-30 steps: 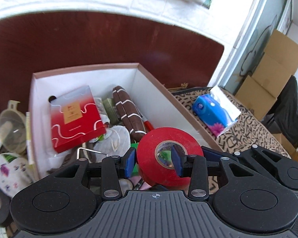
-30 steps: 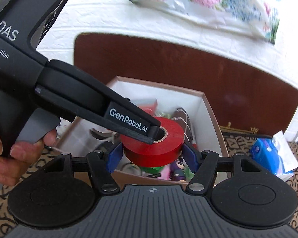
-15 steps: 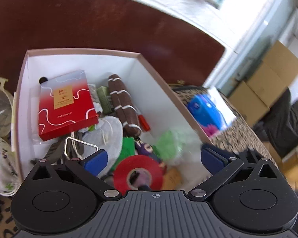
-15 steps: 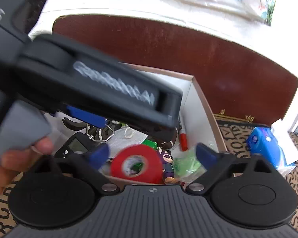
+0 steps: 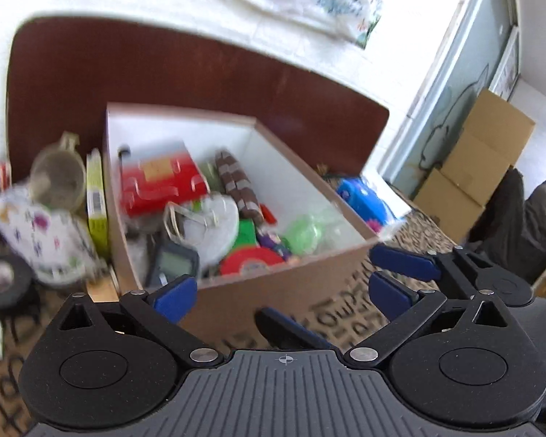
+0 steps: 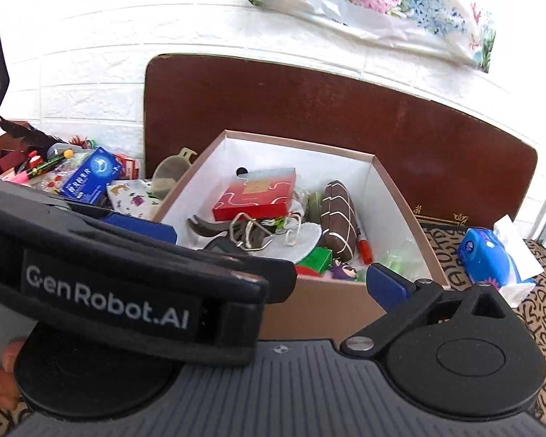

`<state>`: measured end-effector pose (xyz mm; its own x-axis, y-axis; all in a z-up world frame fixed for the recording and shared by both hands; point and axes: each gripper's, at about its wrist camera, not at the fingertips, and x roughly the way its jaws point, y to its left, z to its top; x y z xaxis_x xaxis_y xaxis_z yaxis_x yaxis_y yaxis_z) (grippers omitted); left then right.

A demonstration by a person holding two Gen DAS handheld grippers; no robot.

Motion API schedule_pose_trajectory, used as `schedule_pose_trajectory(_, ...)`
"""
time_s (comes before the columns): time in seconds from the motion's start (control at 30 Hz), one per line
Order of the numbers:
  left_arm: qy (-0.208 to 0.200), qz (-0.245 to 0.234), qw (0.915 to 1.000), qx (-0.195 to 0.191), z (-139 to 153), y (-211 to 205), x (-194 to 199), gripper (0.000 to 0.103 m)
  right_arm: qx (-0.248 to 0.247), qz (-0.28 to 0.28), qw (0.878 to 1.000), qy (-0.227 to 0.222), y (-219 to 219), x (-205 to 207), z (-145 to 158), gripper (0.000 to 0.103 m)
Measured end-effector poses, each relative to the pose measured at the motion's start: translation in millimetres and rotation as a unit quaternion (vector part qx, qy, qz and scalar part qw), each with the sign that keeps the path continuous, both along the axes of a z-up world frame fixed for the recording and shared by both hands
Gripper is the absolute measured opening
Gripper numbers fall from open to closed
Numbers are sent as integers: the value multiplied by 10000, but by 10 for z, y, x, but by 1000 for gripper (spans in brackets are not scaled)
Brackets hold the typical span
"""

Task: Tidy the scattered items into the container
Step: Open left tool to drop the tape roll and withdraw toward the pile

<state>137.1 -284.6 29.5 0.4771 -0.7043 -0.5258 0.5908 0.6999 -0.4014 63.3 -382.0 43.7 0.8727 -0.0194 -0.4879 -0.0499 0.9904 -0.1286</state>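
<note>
My left gripper (image 5: pixel 282 296) is wide open. Its two blue pads (image 5: pixel 173 296) are far apart and there is nothing between them. It hangs in front of the box (image 5: pixel 273 291), just before the near wall, and does not touch it.

My right gripper (image 6: pixel 273 276) looks wide open too. I can see one blue pad (image 6: pixel 386 286) on the right side. The other side is hidden behind my left tool, which crosses in front of the camera with white letters on it. I see nothing held in the right one. In the left camera, the right tool's blue fingers (image 5: pixel 404 264) poke in by the box's near right corner, spread apart.

The red tape roll (image 5: pixel 251 260) is inside the box. It lies flat near the front wall, next to a small gray gadget with a screen (image 5: pixel 171 264) and a green thing (image 5: pixel 304 233). In the right camera only a bit of red shows there, just past my left tool.

The box also holds a red flat pack (image 6: pixel 254 196) at the back and a long brown thing with white stripes (image 6: pixel 340 215).

Outside the box, on the patterned cloth (image 6: pixel 542 313), there is a black tape roll (image 5: pixel 3 284) on the left and a blue tissue pack (image 6: pixel 491 258) on the right. The left picture is blurry.
</note>
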Motion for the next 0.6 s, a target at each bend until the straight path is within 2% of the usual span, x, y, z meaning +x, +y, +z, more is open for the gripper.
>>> schedule_pose_trajectory(0.2, -73, 18, 9999, -95, 10, 184, -233, 103, -209, -113, 9996, -136, 123, -130, 99, 102)
schedule_pose_trajectory(0.47, 266, 187, 9995, -40, -166, 511, -438, 103, -292, -4, 9996, -66, 385, -302, -68, 102)
schedule_pose_trajectory(0.6, 308, 308, 9990, 33, -254, 746, -544, 103, -242, 98, 9997, 3, 558, -373, -166, 102)
